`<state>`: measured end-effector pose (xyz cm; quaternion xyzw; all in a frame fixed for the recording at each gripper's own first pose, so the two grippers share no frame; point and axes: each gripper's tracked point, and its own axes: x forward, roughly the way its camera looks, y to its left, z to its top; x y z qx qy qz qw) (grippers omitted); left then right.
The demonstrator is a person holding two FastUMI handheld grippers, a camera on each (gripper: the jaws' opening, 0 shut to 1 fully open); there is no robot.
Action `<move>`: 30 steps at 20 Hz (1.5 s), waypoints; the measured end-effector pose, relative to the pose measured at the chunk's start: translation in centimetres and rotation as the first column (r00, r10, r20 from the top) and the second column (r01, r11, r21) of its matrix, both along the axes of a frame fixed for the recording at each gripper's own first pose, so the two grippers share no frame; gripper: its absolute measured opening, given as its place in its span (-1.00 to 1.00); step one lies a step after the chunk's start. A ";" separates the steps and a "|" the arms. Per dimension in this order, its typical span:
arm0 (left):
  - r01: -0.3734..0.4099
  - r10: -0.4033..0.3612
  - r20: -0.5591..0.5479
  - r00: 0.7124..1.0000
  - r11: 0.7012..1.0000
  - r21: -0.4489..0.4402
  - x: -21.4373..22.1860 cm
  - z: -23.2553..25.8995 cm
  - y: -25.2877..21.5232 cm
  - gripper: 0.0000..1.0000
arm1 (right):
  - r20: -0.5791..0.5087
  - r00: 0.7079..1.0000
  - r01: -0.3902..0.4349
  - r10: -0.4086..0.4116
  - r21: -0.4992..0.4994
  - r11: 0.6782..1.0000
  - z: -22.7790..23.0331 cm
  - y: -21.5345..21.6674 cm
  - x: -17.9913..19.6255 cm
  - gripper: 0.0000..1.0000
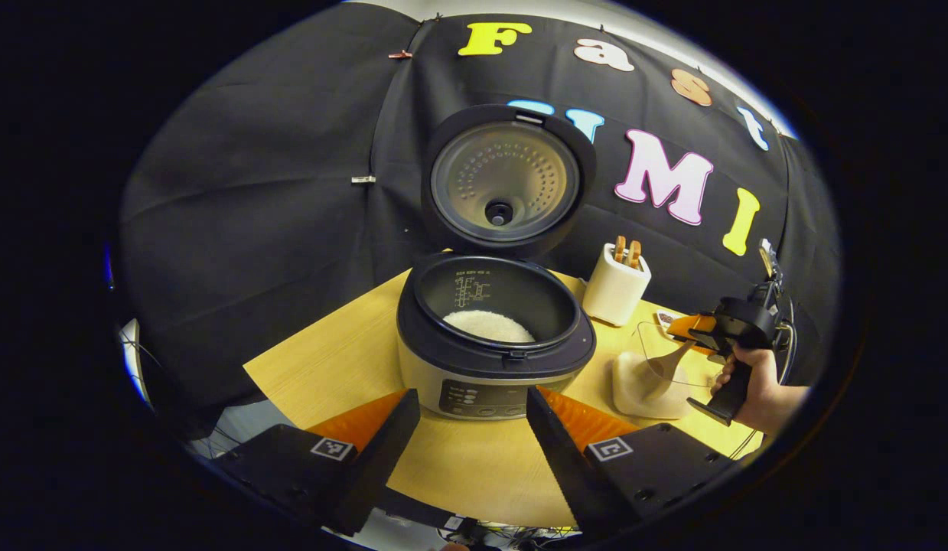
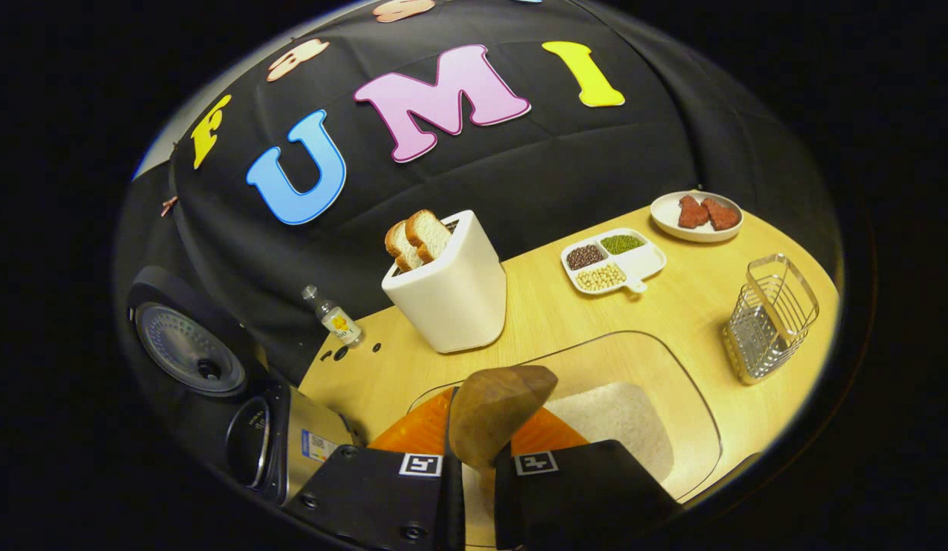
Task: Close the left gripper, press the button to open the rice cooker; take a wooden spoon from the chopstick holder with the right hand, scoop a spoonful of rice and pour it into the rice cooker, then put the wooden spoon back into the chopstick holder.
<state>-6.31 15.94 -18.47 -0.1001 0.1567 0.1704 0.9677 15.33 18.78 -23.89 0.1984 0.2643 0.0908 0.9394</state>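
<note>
Wooden spoon [image 2: 495,413] sat clamped in the right gripper [image 2: 477,467] jaws above the rice bowl's [image 2: 695,405] rim — left gripper [image 1: 474,428] jaws spread before the open rice cooker [image 1: 495,337].

Wall: a black cloth [image 1: 275,191] hangs behind the table, with soft folds in it.
Clips: small clips [image 1: 363,180] hold the cloth together.
Table: a light wooden table [image 2: 672,306] with a smooth top.
Light: bright on the table, dark on the cloth.
Top edge: a pale strip [image 1: 596,11] shows above the cloth.
</note>
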 end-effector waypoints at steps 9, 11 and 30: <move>0.048 -0.048 0.028 0.998 0.999 0.011 -0.6 1.4 -0.6 0.91 | -0.077 0.992 0.104 -0.095 0.121 0.987 1.1 -1.9 -0.5 -0.60; 0.055 -0.055 0.042 0.998 0.998 0.012 -0.8 2.1 -0.4 0.91 | -0.111 0.982 0.167 -0.153 0.127 0.978 1.1 -3.7 -0.9 -0.61; 0.097 -0.106 0.153 0.983 0.993 0.065 -0.5 7.2 1.3 0.91 | -0.238 0.932 0.361 -0.274 0.526 0.770 11.8 -6.2 -1.9 -0.61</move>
